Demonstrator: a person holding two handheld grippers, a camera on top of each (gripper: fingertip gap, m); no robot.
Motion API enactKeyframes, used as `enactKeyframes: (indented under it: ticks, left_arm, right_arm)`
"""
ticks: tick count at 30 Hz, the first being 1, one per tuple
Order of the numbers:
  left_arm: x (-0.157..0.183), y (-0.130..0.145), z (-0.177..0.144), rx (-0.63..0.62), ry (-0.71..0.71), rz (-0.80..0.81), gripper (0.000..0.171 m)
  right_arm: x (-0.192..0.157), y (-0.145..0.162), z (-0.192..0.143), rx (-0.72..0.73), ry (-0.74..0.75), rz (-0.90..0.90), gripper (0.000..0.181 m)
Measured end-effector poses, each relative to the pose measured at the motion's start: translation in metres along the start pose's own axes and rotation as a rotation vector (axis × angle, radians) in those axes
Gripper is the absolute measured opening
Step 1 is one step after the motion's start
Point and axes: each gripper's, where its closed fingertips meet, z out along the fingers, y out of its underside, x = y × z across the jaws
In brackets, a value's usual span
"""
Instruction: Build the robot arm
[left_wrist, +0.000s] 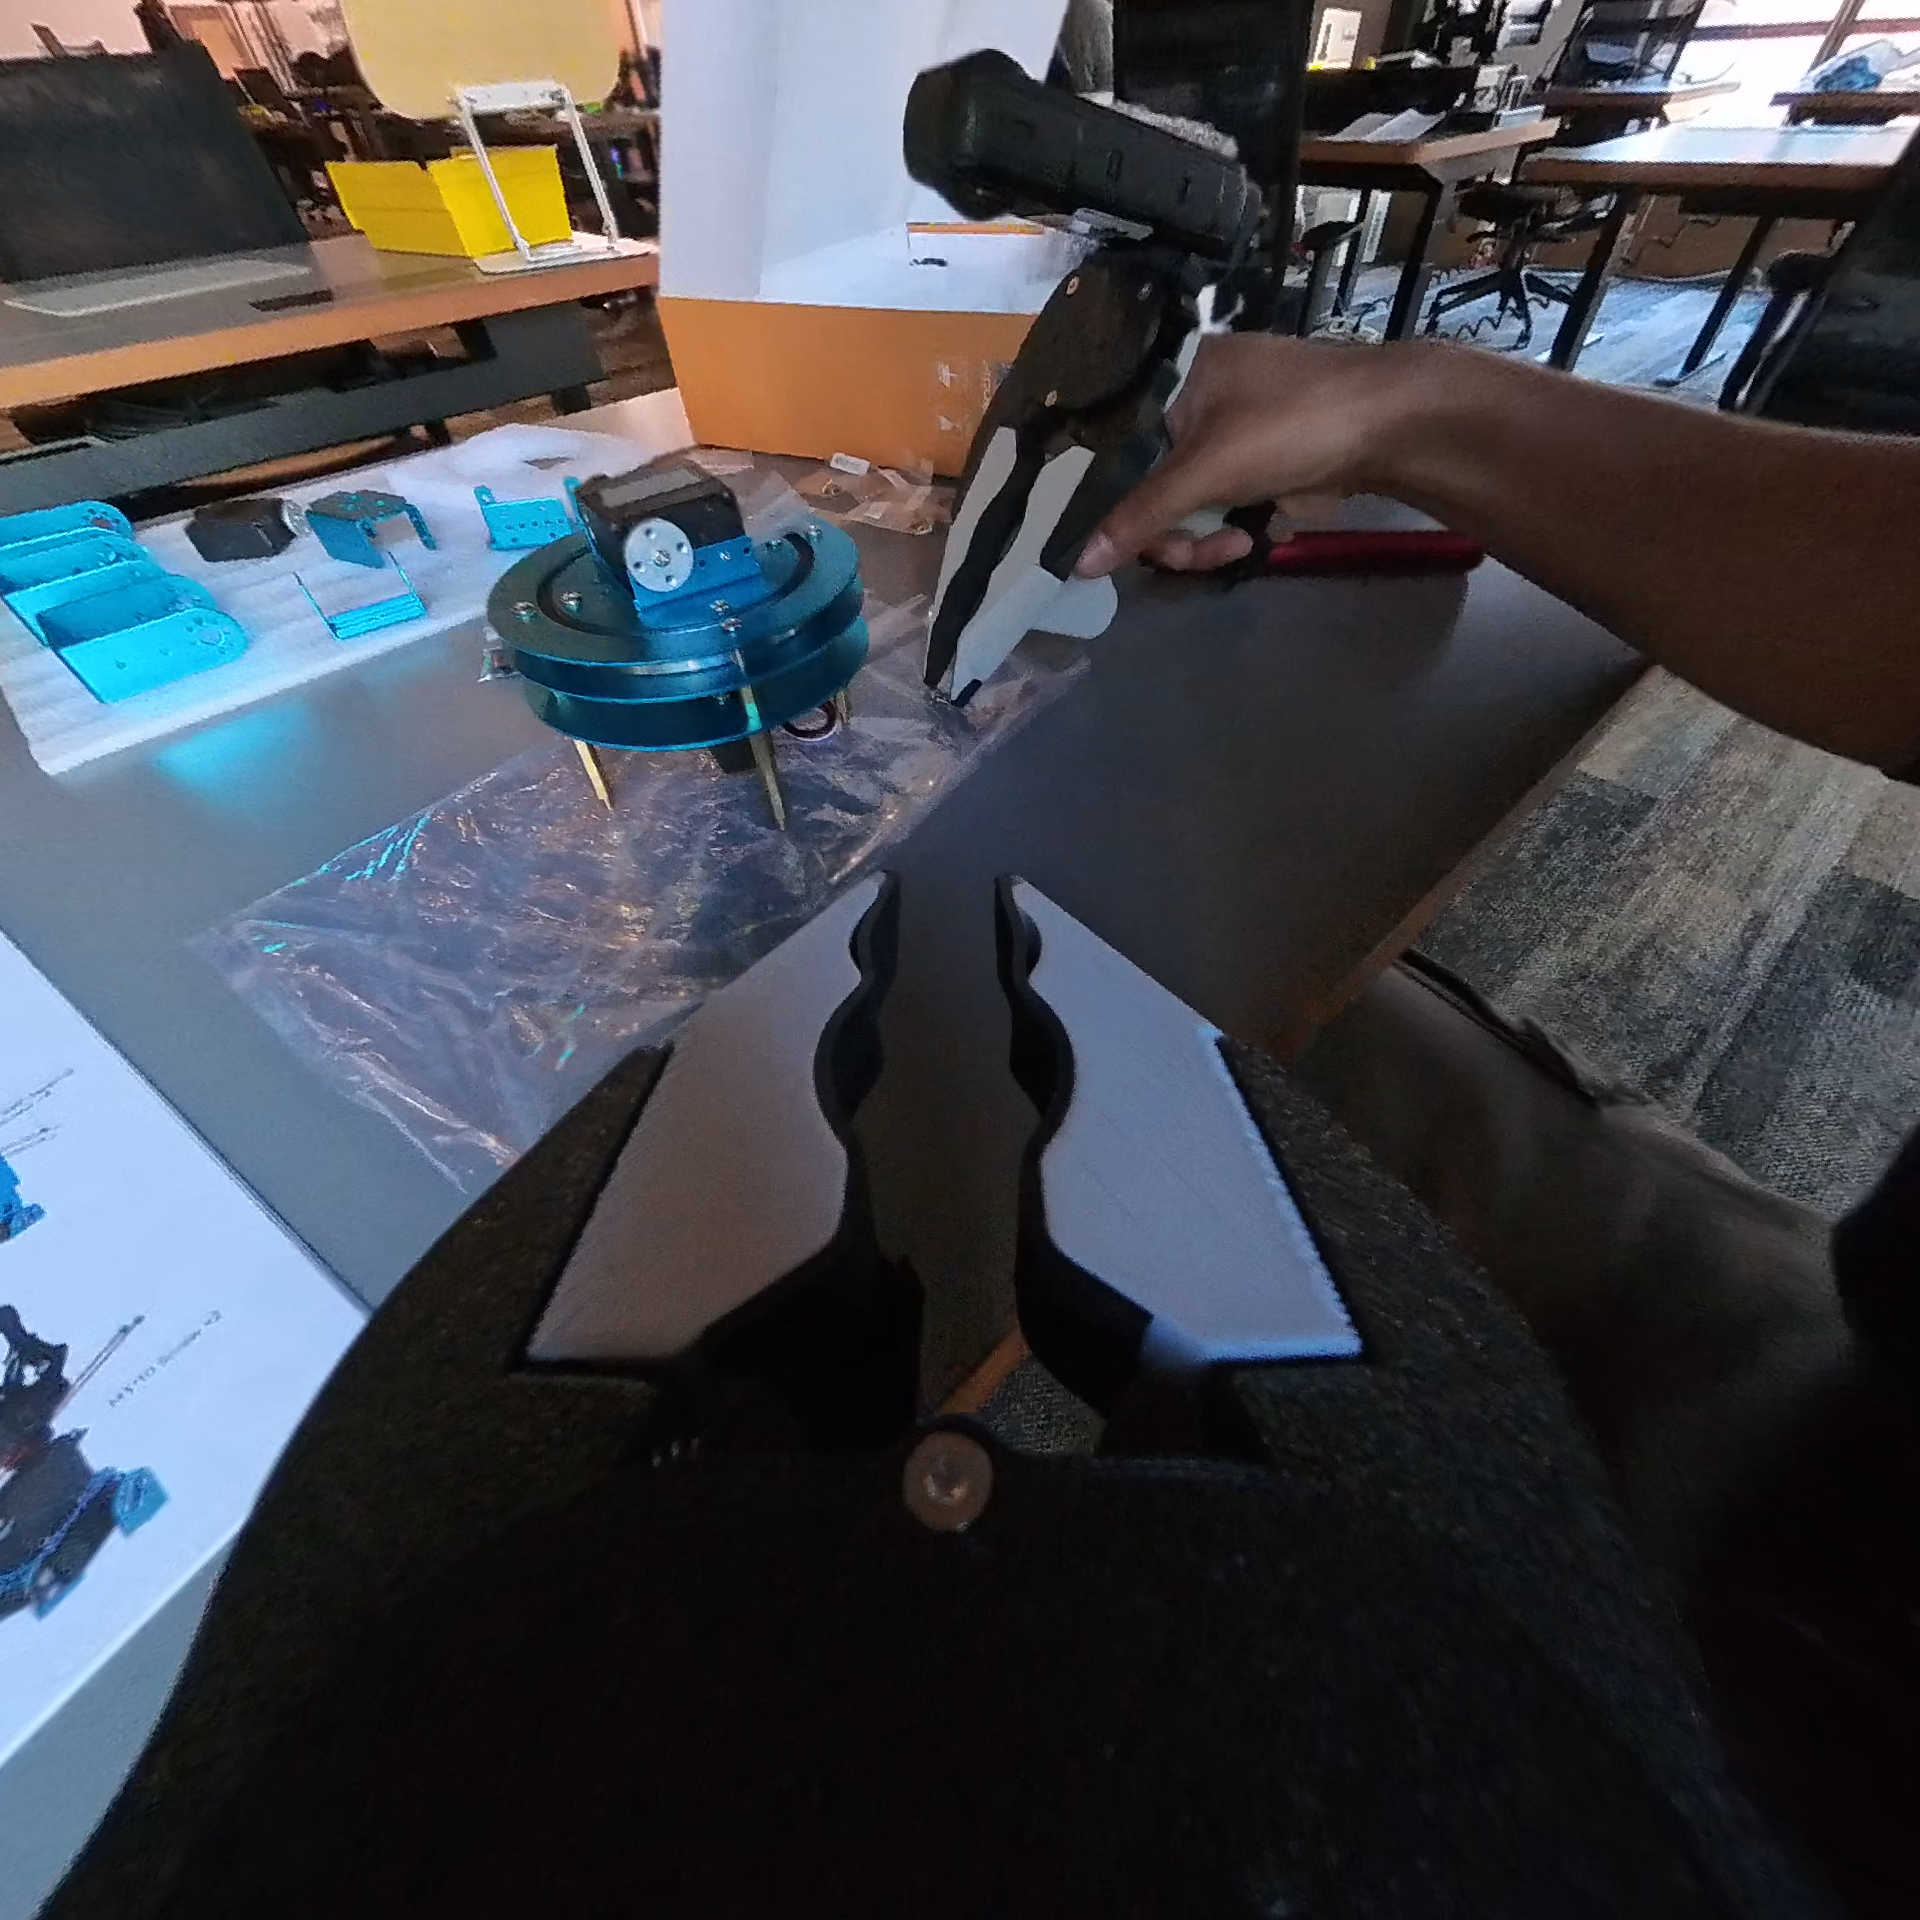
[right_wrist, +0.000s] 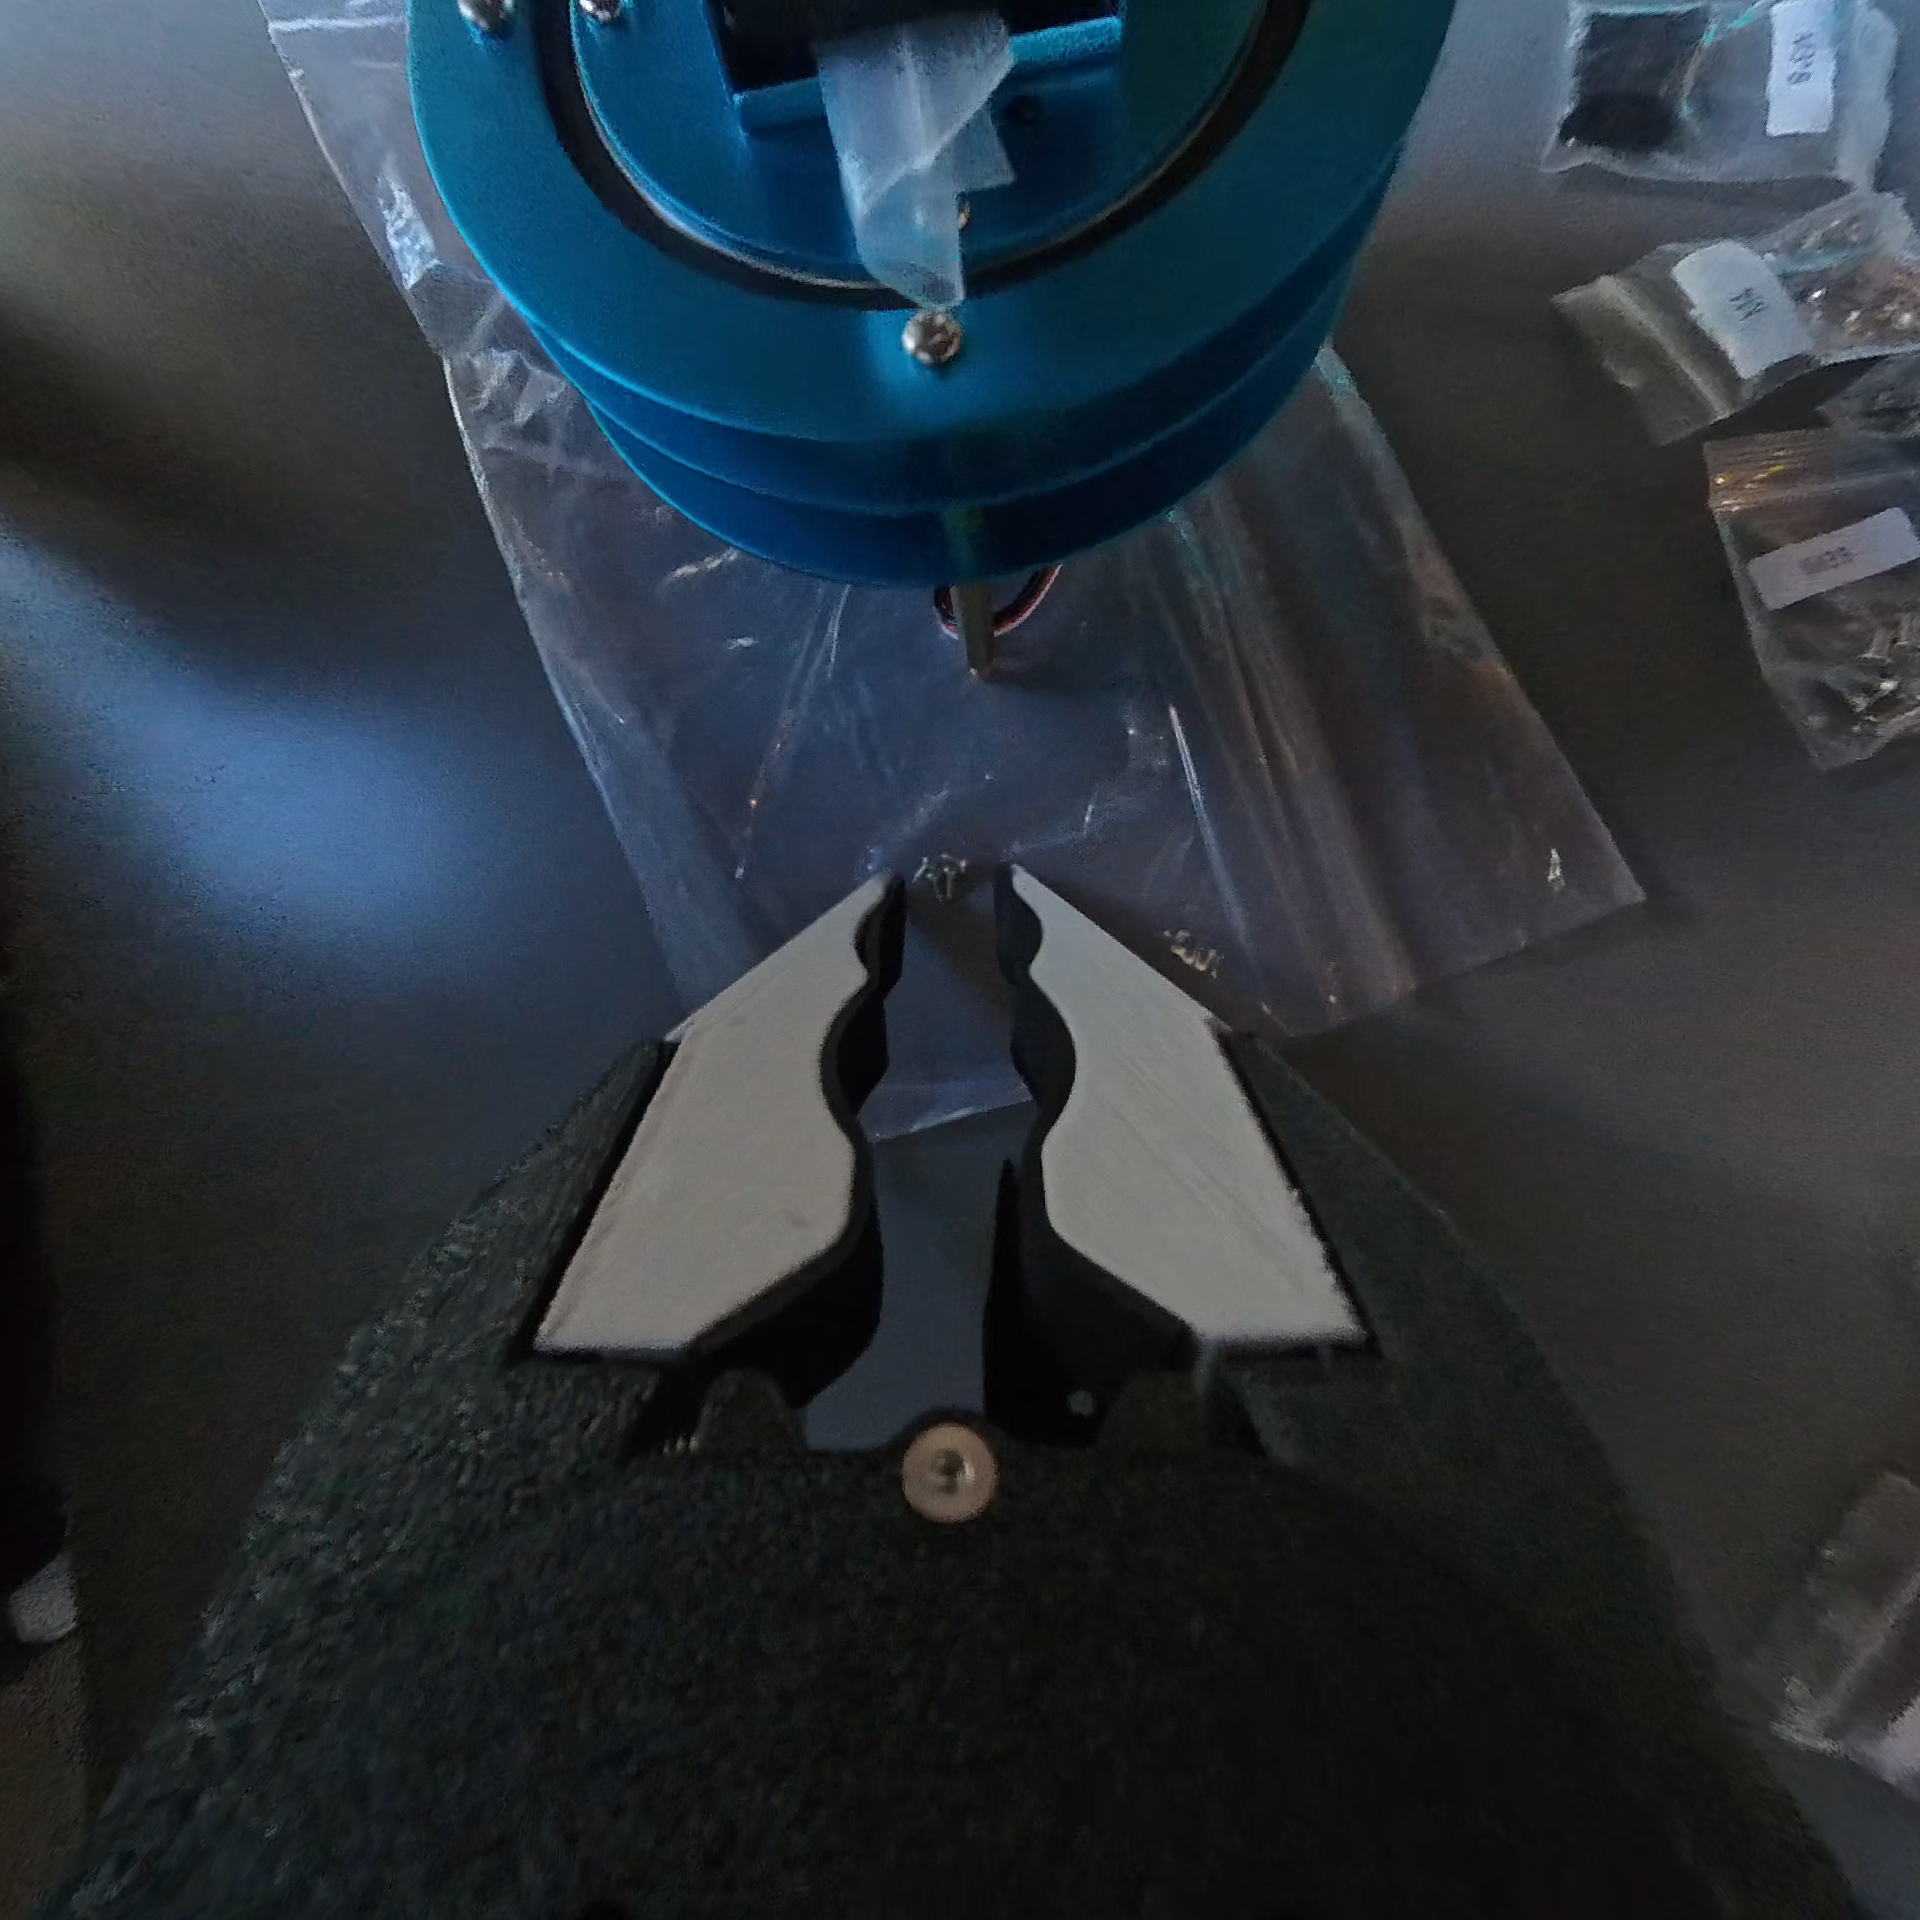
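A blue round metal base on thin legs, with a black servo on top, stands on a clear plastic bag. My right gripper points down at the bag just in front of the base. Its jaws are slightly apart, and a small screw lies on the bag right at its tips. In the left wrist view a hand holds the right gripper to the right of the base. My left gripper is open and empty above the table's near side.
Blue metal brackets lie on white foam at the left. A printed instruction sheet lies at the near left. A cardboard box stands behind the base. Red-handled pliers lie at the right. Small bags of screws lie to the right. The gap from one gripper's tips to the other's is roughly 20 cm. Both grippers' tips are roughly 15 cm from the black servo.
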Motion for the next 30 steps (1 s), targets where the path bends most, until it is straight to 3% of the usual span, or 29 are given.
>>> enactKeyframes:
  ticks: [6, 12, 18, 25, 30]
  left_arm:
    - [-0.016, -0.005, 0.010, -0.006, -0.013, 0.007, 0.017]
    - [-0.022, -0.006, 0.024, -0.013, -0.016, -0.019, 0.017]
    - [-0.032, -0.016, 0.060, -0.018, -0.038, -0.044, 0.017]
    - [-0.017, -0.041, 0.097, 0.091, 0.076, -0.142, 0.017]
    - [0.001, -0.073, 0.101, 0.234, 0.061, 0.047, 0.014]
  right_arm:
    - [0.001, 0.001, 0.000, -0.070, 0.018, -0.084, 0.004]
    - [-0.001, 0.002, -0.008, -0.030, 0.081, -0.102, 0.002]
    - [-0.003, -0.027, -0.028, 0.269, 0.002, 0.045, 0.001]
    - [-0.060, -0.084, -0.084, 0.761, -0.368, 0.074, 0.001]
    - [-0.082, -0.102, -0.112, 0.922, -0.578, 0.125, 0.001]
